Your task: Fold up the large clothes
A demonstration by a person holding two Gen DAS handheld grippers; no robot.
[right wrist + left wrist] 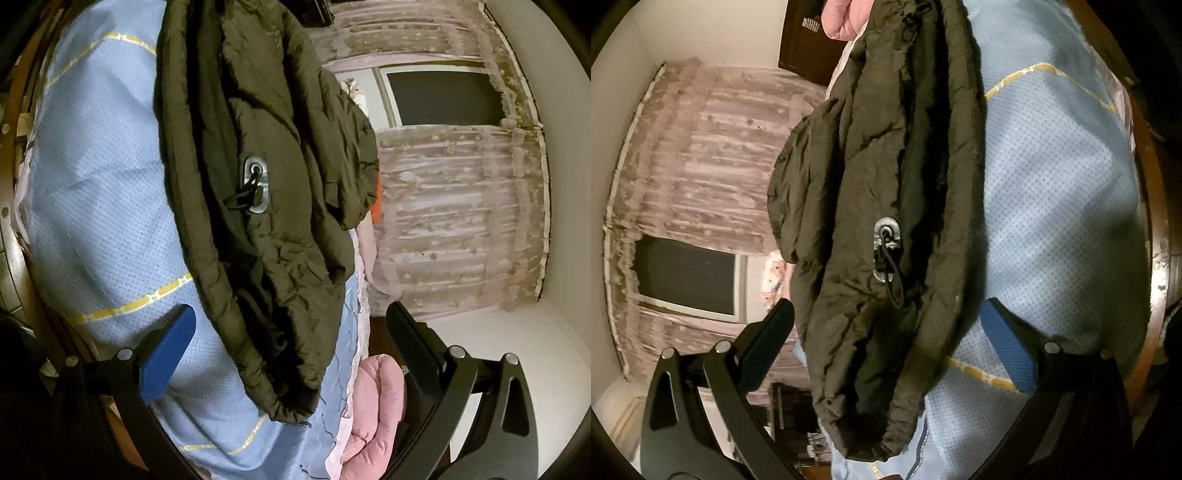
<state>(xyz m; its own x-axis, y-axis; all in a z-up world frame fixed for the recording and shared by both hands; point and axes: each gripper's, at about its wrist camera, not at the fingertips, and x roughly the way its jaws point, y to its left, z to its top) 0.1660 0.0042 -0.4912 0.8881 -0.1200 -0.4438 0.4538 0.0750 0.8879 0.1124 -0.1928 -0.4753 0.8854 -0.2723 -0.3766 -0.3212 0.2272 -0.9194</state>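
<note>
Jacket (pixel 886 177) on blue quilted bedspread (pixel 1063 192), lace curtains (pixel 701 158) behind

Both views: dim, warm indoor light; source itself not seen. The window (pixel 443 98) is black, giving no daylight. Strong fisheye bending with dark vignette at all corners. The dark jacket (pixel 886 166) loses fold detail in its shaded creases and casts a soft shadow on the blue bedspread (pixel 1052 221). The lace curtain (pixel 701 155) is slightly smeared. Coarse grain throughout; no glare.
</note>
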